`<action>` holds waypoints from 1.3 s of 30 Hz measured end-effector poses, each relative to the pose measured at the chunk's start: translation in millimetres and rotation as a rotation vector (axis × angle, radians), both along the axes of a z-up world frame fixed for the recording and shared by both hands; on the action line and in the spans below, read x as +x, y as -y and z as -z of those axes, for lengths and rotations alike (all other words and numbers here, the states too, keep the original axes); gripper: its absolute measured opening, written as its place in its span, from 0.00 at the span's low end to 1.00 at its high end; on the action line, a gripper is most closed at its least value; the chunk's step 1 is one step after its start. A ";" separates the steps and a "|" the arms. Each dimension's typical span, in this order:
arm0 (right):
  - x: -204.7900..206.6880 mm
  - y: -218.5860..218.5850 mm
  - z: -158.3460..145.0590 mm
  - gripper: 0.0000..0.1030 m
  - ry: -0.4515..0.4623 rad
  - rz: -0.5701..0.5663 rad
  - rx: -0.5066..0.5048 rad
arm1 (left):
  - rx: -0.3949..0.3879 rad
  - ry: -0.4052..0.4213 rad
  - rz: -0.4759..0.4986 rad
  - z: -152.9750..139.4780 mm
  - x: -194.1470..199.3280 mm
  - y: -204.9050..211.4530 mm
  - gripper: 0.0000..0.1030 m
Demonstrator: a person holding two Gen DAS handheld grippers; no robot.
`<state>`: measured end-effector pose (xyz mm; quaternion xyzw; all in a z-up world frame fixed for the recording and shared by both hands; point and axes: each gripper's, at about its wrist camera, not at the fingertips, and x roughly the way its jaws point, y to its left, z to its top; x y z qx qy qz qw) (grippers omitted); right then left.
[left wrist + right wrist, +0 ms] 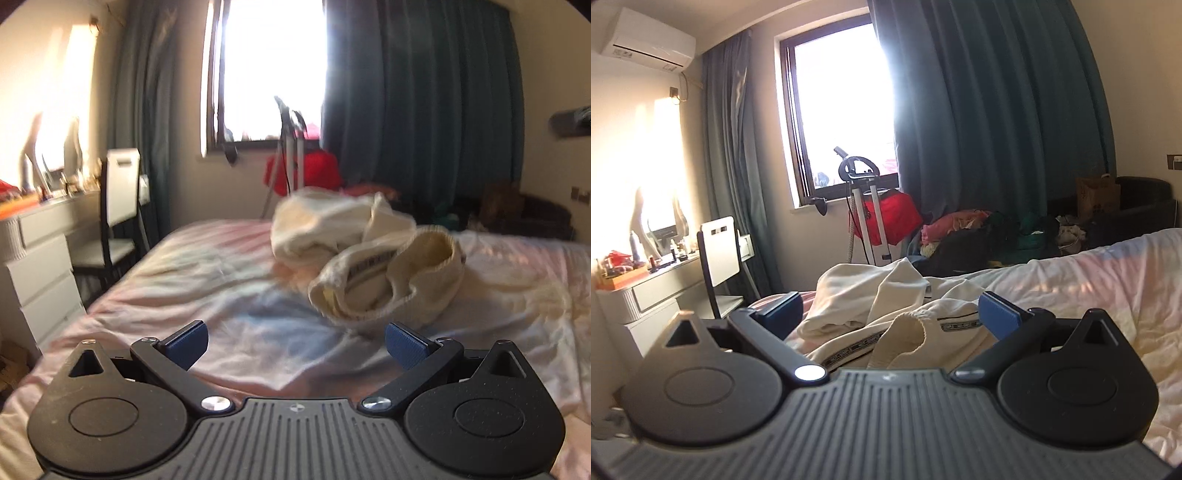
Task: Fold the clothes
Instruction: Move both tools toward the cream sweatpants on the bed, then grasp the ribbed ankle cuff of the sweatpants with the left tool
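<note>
Between the blue-padded fingers (997,314) of the right gripper (888,314), spread wide and gripping nothing, lies the ribbed waistband of a cream knitted garment with a printed tape trim (886,314), so close that the cloth fills the gap; it looks lined up for a first pinch at that edge, though whether the pads touch the fabric I cannot tell. Off to the side, the left gripper (295,347) hangs low over the bedding with its own fingers (188,345) just as wide apart and empty, the same crumpled garment (373,258) lying a little ahead of it and to its right, well short of its reach. The heap sits bunched near the middle of the bed with the pale pink, wrinkled sheet (184,277), which gives a broad soft surface for spreading it flat; folding has not begun, by my reckoning. Beyond stand a white-backed chair (718,254), dark teal curtains (997,129) and a bright window (842,103).
</note>
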<state>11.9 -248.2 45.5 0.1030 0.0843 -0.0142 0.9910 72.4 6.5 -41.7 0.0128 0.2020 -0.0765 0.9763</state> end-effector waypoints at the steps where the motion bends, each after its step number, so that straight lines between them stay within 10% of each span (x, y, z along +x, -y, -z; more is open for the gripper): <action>1: 0.4 2.5 6.1 1.00 0.005 0.007 0.010 | -0.028 -0.027 -0.004 3.9 14.2 -0.8 1.00; 13: 41.4 39.1 77.3 1.00 -0.078 0.040 0.157 | -0.442 -0.310 -0.034 54.7 189.8 -0.8 0.97; 16: 57.4 44.6 93.5 1.00 -0.102 0.068 0.164 | -0.490 -0.329 -0.009 62.4 211.6 9.5 0.81; 19: 73.4 49.9 107.8 1.00 -0.151 0.090 0.165 | -0.424 -0.412 0.078 62.4 224.8 28.3 0.34; 26: 85.3 61.9 116.9 1.00 -0.173 0.159 0.166 | -0.288 -0.280 0.170 7.3 175.5 33.3 0.20; 39: 43.6 23.7 121.1 1.00 -0.338 0.021 0.190 | -0.366 -0.136 0.234 -59.1 32.1 -23.3 0.19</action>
